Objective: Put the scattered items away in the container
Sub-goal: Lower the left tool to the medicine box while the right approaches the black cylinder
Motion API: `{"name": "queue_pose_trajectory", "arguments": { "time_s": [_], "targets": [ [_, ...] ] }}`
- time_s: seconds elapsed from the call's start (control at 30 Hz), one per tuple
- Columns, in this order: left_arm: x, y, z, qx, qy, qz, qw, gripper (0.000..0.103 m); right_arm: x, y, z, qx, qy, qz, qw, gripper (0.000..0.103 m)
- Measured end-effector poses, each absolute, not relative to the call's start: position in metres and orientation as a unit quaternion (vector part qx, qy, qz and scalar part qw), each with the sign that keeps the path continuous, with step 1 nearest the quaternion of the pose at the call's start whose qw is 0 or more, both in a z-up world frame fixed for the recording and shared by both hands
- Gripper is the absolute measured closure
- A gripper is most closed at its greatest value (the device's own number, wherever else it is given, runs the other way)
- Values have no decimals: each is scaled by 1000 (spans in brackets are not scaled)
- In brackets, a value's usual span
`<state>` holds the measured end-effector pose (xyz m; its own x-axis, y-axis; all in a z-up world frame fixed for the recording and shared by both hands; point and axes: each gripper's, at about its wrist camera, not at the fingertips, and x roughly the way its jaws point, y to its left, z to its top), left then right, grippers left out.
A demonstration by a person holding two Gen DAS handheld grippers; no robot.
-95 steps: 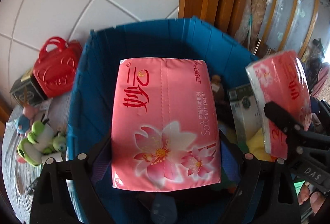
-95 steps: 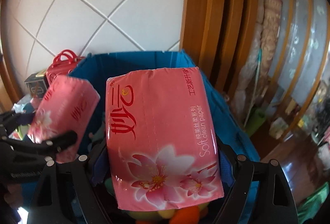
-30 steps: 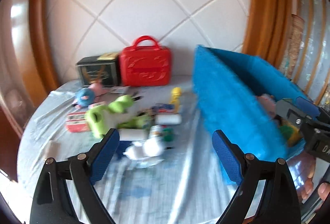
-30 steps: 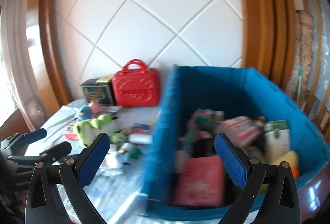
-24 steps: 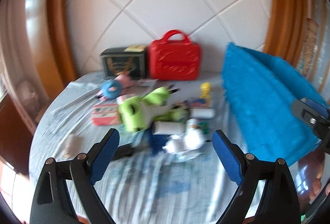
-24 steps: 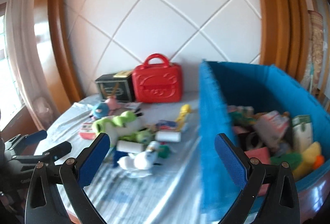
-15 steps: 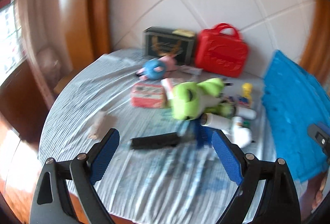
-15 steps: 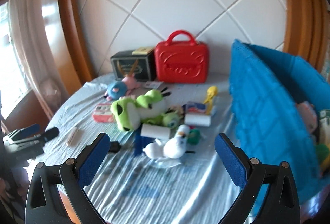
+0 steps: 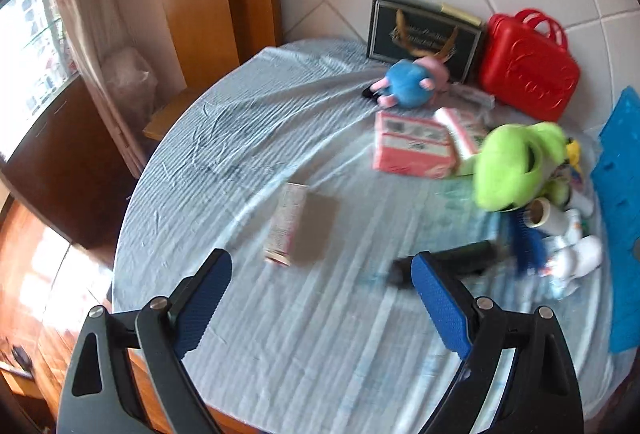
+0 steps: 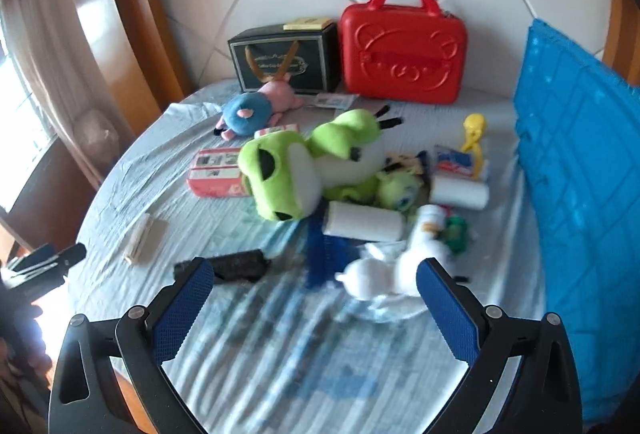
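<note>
Both grippers are open and empty above the round table. My left gripper (image 9: pixel 320 294) hovers just short of a small grey-and-pink box (image 9: pixel 300 230); it also shows in the right wrist view (image 10: pixel 144 234). My right gripper (image 10: pixel 312 294) hovers near a black object (image 10: pixel 236 264) and a white plush (image 10: pixel 392 270). Scattered items include a green frog plush (image 10: pixel 304 170), a blue-pink plush (image 10: pixel 248 112), a pink box (image 10: pixel 216 172) and white rolls (image 10: pixel 362 222). The blue container (image 10: pixel 580 170) stands at the right; its contents are hidden.
A red case (image 10: pixel 402 48) and a dark gift box (image 10: pixel 284 60) stand at the back against the tiled wall. The left gripper's tip (image 10: pixel 44 262) shows at the left edge of the right wrist view. The table edge (image 9: pixel 128 202) drops off at the left.
Both grippers let go of pink tissue packs into the container, then swung left away from it. They now face the scattered items, the left one lower and closer to the small box.
</note>
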<state>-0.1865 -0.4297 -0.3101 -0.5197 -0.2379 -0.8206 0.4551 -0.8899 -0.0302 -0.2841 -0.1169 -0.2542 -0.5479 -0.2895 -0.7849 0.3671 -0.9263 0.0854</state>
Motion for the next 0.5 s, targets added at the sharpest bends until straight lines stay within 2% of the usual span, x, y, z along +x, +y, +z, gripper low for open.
{"name": "queue_pose_trajectory", "arguments": {
  "time_s": [0.23, 0.5],
  "targets": [
    [-223, -512, -366, 510, 83, -849, 108, 11, -278, -202, -312, 490, -8, -864, 117, 0],
    [-262, -517, -424, 556, 48, -829, 6, 11, -276, -267, -380, 544, -50, -837, 30, 0]
  ]
}}
